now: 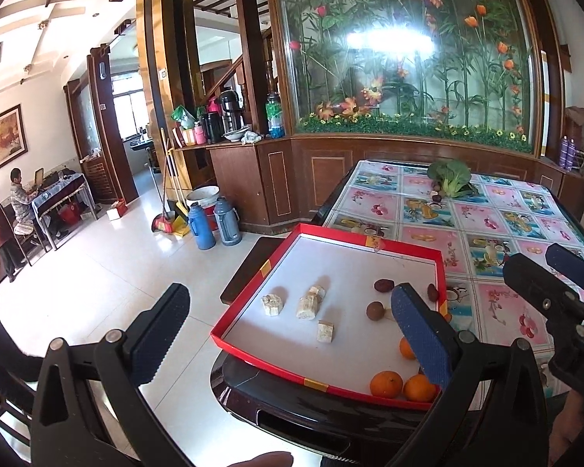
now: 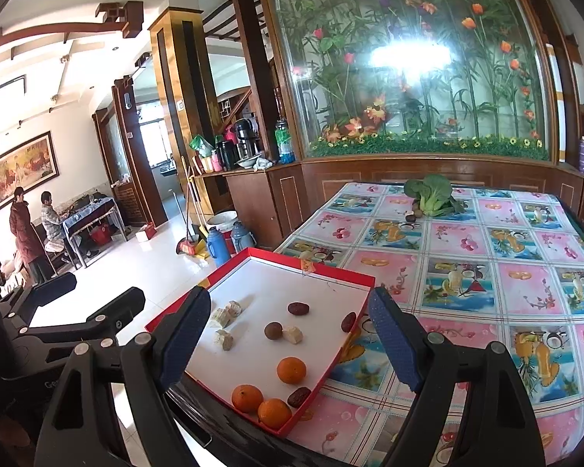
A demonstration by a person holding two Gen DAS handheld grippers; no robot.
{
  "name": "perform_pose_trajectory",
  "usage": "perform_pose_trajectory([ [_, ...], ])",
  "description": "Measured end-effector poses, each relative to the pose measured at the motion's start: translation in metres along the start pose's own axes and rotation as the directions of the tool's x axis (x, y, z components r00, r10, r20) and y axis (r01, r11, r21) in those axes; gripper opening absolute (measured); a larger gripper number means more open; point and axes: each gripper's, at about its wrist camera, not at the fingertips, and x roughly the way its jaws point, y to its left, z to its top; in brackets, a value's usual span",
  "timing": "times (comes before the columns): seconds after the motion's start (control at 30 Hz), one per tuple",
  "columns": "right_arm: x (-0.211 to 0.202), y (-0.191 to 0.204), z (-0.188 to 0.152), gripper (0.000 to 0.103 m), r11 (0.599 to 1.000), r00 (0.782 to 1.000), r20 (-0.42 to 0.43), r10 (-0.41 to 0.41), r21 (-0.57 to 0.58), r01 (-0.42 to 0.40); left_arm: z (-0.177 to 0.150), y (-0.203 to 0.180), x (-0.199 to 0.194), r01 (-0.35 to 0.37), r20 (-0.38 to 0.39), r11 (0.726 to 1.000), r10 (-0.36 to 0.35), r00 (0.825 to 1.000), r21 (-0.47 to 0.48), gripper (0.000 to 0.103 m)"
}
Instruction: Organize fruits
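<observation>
A red-rimmed tray [image 1: 333, 235] [image 2: 323, 268] with a white floor sits on the table's near left corner. It holds three oranges [image 1: 386, 384] [image 2: 291, 369], dark red dates [image 1: 383, 285] [image 2: 298, 308], a round brown fruit [image 1: 375, 310] [image 2: 273, 330] and several pale cut chunks [image 1: 306, 306] [image 2: 222, 317]. My left gripper [image 1: 288, 334] is open and empty above the tray's near edge. My right gripper [image 2: 292, 334] is open and empty, also hovering over the tray. The right gripper shows in the left wrist view [image 1: 556, 276].
A leafy green vegetable [image 1: 449, 177] [image 2: 432, 194] with small dark fruits beside it lies at the table's far side. The table has a pink and blue patterned cloth [image 2: 486, 272]. A wooden cabinet and glass flower panel stand behind. Thermos flasks [image 1: 214, 222] stand on the floor at left.
</observation>
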Motion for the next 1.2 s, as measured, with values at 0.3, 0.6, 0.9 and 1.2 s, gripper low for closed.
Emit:
perform_pose_trajectory([
  [0.3, -0.003, 0.010, 0.001, 0.083, 0.999, 1.000, 0.024, -0.017, -0.040, 0.018, -0.001, 0.011, -0.004, 0.010, 0.000, 1.000, -0.010, 1.000, -0.021, 0.103],
  [0.6, -0.004, 0.011, 0.004, 0.083, 0.999, 0.999, 0.037, -0.018, -0.044, 0.019, 0.001, 0.016, -0.004, 0.016, -0.008, 0.999, -0.016, 1.000, -0.031, 0.103],
  [0.9, -0.003, 0.011, 0.005, 0.083, 0.999, 0.999, 0.030, -0.019, -0.044, 0.020, 0.003, 0.020, -0.004, 0.018, 0.002, 0.999, -0.018, 1.000, -0.039, 0.103],
  [1.2, 0.000, 0.016, 0.007, 0.083, 0.998, 1.000, 0.019, -0.016, -0.052, 0.017, 0.004, 0.022, -0.005, 0.018, 0.002, 0.999, -0.018, 1.000, -0.044, 0.103],
])
